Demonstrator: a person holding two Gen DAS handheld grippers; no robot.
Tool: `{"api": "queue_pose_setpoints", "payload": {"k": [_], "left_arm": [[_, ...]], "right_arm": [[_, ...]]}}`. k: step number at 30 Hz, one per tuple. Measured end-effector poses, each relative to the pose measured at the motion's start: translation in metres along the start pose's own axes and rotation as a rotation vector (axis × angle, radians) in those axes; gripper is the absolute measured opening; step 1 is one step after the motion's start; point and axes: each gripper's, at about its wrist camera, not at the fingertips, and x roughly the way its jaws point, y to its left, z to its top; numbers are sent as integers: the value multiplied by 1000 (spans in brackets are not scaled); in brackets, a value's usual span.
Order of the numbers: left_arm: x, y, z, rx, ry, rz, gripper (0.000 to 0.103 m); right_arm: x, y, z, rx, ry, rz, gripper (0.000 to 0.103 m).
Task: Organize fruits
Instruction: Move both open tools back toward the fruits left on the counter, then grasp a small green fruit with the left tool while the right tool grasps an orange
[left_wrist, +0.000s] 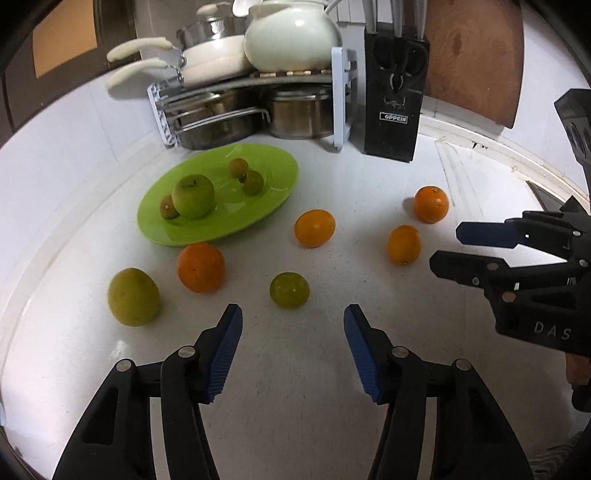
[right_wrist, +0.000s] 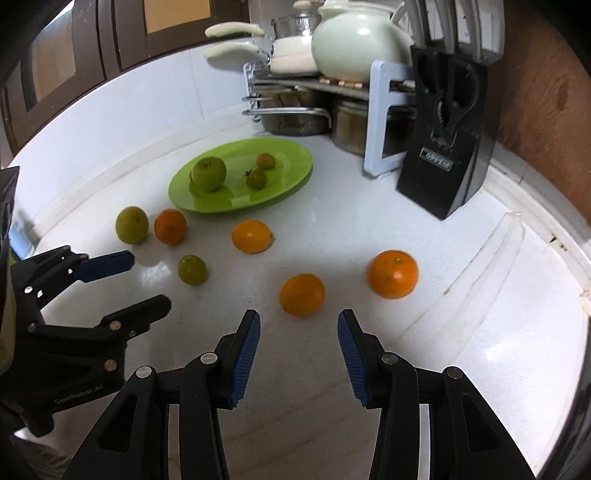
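Observation:
A green plate (left_wrist: 258, 155) (right_wrist: 295, 155) holds a green apple (left_wrist: 193, 195) (right_wrist: 208, 173) and three small greenish fruits. On the white counter lie several oranges, such as one (left_wrist: 314, 228) (right_wrist: 252, 236) mid-counter and one (left_wrist: 403, 244) (right_wrist: 301, 294) just beyond my right gripper (right_wrist: 298, 322). A small green fruit (left_wrist: 289, 290) (right_wrist: 192, 270) lies just beyond my left gripper (left_wrist: 293, 317). A larger green fruit (left_wrist: 133, 297) (right_wrist: 132, 225) lies at the left. Both grippers are open and empty. The right gripper also shows in the left wrist view (left_wrist: 445, 246), and the left gripper in the right wrist view (right_wrist: 149, 280).
A dish rack (left_wrist: 251, 110) (right_wrist: 317, 103) with pots, pans and a white teapot (left_wrist: 291, 35) stands behind the plate. A black knife block (left_wrist: 393, 110) (right_wrist: 443, 147) stands to its right. A raised counter rim (left_wrist: 498, 147) runs along the right.

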Motion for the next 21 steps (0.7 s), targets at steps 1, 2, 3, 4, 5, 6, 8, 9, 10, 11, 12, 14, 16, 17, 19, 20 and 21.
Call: {"api": "queue_pose_setpoints", "payload": {"k": [1, 2, 3, 4, 5, 6, 8, 9, 10, 11, 12, 14, 16, 17, 19, 20, 21], "left_arm": [[3, 1, 1, -1, 5, -8, 54], [7, 1, 1, -2, 9, -12, 53], [9, 1, 2, -3, 11, -12, 52], [12, 2, 2, -2, 14, -14, 51], [16, 2, 3, 2, 19, -19, 50], [18, 3, 3, 4, 23, -20, 49], [23, 4, 4, 0, 27, -23, 47], [25, 5, 5, -3, 28, -24, 45], [27, 6, 6, -9, 28, -26, 44], [28, 7, 6, -15, 29, -28, 44], [30, 8, 7, -20, 30, -28, 44], [33, 10, 8, -31, 32, -28, 41], [36, 12, 10, -39, 34, -30, 40], [37, 12, 10, -45, 36, -32, 39], [39, 12, 10, -51, 43, -44, 36], [39, 12, 10, -51, 44, -46, 34], [40, 12, 10, -51, 45, -46, 33]], "right_arm": [[3, 0, 0, 3, 6, 6, 45], [7, -1, 1, 7, 12, 11, 45], [9, -2, 2, 8, 14, 11, 45], [12, -2, 2, 9, 17, 11, 45], [14, -2, 3, 10, 22, 13, 45], [17, -3, 4, 12, 26, 16, 45], [22, -4, 5, 18, 32, 18, 45], [25, -5, 6, 21, 37, 22, 45], [26, -5, 7, 24, 38, 26, 45], [29, -5, 8, 28, 39, 29, 45], [30, -5, 9, 29, 40, 31, 45], [33, -6, 10, 29, 42, 31, 45], [36, -6, 12, 29, 43, 32, 45], [37, -6, 13, 26, 41, 30, 45], [40, -5, 14, 19, 43, 27, 45], [40, -4, 14, 18, 44, 25, 45], [41, -5, 15, 17, 45, 26, 44]]}}
